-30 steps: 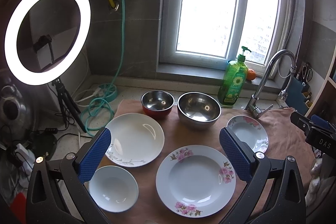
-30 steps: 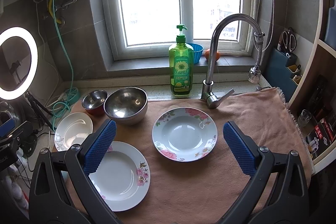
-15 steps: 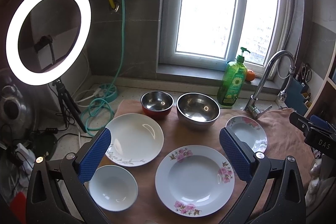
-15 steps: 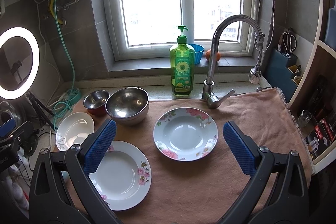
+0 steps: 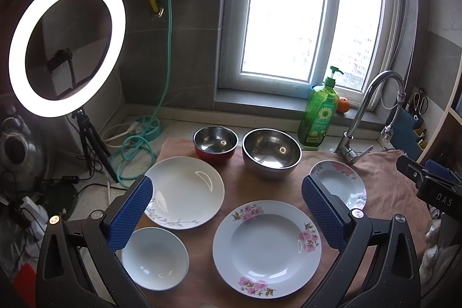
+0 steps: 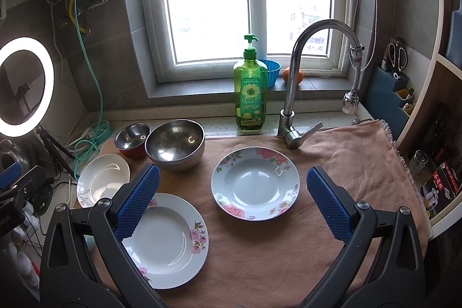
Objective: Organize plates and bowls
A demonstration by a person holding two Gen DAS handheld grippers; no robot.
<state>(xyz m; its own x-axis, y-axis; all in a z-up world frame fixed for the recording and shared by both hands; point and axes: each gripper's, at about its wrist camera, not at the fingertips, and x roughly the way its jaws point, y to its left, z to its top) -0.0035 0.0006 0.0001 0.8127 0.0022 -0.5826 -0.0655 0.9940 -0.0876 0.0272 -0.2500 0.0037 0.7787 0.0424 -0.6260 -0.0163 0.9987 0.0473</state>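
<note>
Left gripper (image 5: 226, 210): I hold it above the near edge of the cloth with its jaws spread wide and nothing between them; raised like this, I can survey every dish before choosing one.
Right gripper (image 6: 231, 204): likewise spread wide and empty, hanging over the smaller floral plate (image 6: 255, 183), which sits framed between its blue pads (image 6: 327, 202).
Large floral plate (image 5: 267, 248): lies flat nearest my left gripper, the widest dish, so I judge it the natural base for a stack.
White plate (image 5: 184, 192): flat, just left of the floral one, apart from it.
Small white bowl (image 5: 156, 257): upright at the near left corner, partly behind my left pad.
Red-sided steel bowl (image 5: 215, 142) and large steel bowl (image 5: 271, 153): upright side by side at the back, close together; I judge they would nest, the red one inside.
Brown cloth (image 6: 332, 163): spread under all the dishes, probably to cushion them and stop sliding.
Faucet (image 6: 294, 111) and dish soap bottle (image 6: 250, 94): stand behind the cloth, near enough that I should lift clear of the spout.
Progress: nothing stacked or nested yet; every piece lies separate.
</note>
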